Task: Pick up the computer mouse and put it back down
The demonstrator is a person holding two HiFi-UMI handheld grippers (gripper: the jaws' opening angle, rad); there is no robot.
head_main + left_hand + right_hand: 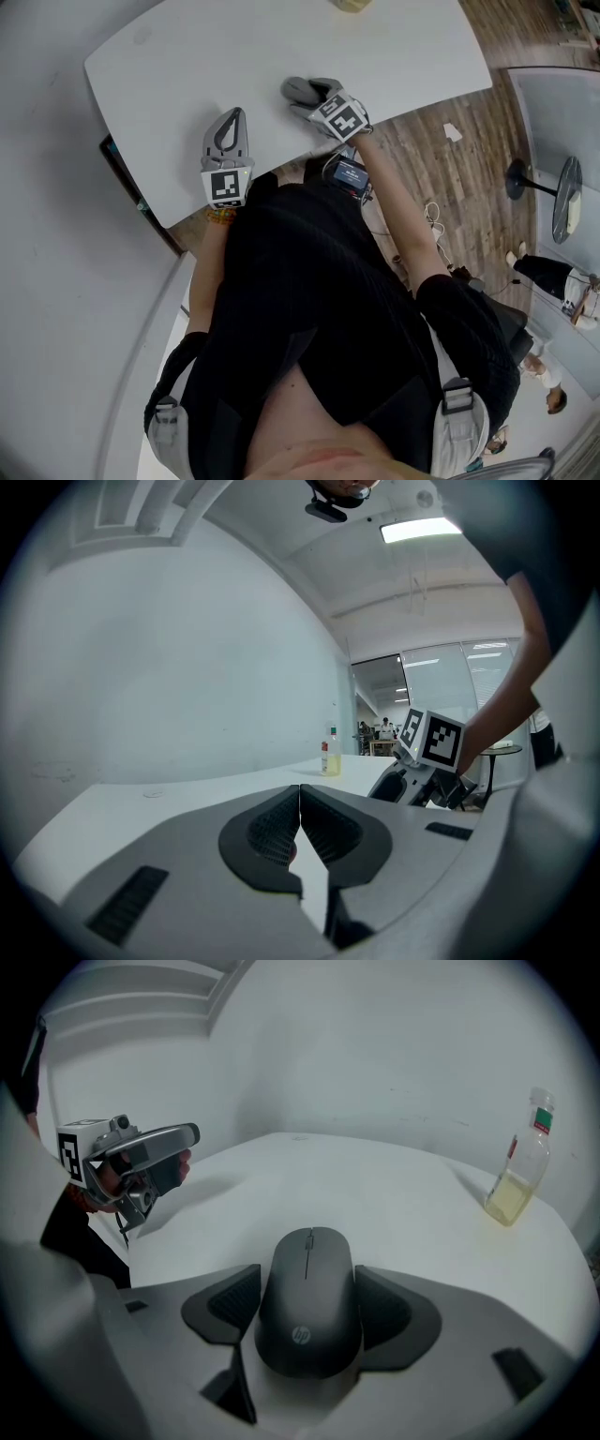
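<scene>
The only container about is a clear plastic bottle [520,1162] standing upright near the far edge of the white counter [281,37]. Its lower part holds pale yellow liquid, the rest looks empty, there is a red band near the neck, and the cap is on. It stands well apart from everything else, off to the right of where the right tongs [307,1274] point. The computer mouse [309,1307], dark grey with a small logo on its rear hump, sits between the jaws of those right tongs. Its nose points away from the person, along the jaws. The ribbed pads [234,1302] press against its two flanks, so the tongs are closed on it at about the width of its body. The mouse is over the near part of the counter, close to the edge where the person stands, but I cannot tell whether its underside rests on the surface or hangs just above it. From above, the right jaws and their marker cube hide nearly all of it. The left tongs [300,808] are pressed together with nothing between them, their pads meeting along one thin line. They lie low over the counter to the left of the mouse, near it but not touching, and point out across the bare white top.
</scene>
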